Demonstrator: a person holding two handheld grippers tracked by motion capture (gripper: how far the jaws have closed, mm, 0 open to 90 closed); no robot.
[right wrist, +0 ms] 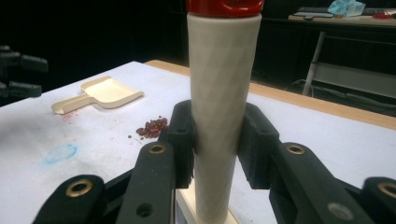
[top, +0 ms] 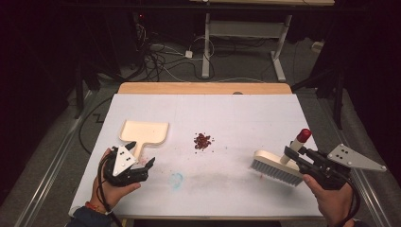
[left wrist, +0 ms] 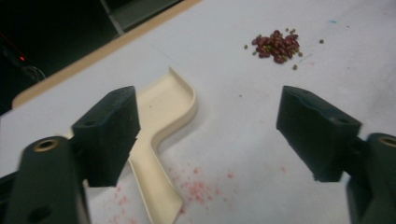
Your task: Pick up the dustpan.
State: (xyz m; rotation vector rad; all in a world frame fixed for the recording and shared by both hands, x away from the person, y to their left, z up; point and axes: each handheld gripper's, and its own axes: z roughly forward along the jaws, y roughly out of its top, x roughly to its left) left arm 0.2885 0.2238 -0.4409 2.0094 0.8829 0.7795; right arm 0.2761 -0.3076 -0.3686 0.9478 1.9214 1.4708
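Now right gripper (right wrist: 217, 140) clamping brush handle (right wrist: 223, 107), left gripper (left wrist: 208, 130) wide open

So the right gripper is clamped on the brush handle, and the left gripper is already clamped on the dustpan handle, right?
Not quite. The right gripper is clamped on the brush handle, but the left gripper is open: in the left gripper view its jaws stand wide apart, and the dustpan lies loose on the table.
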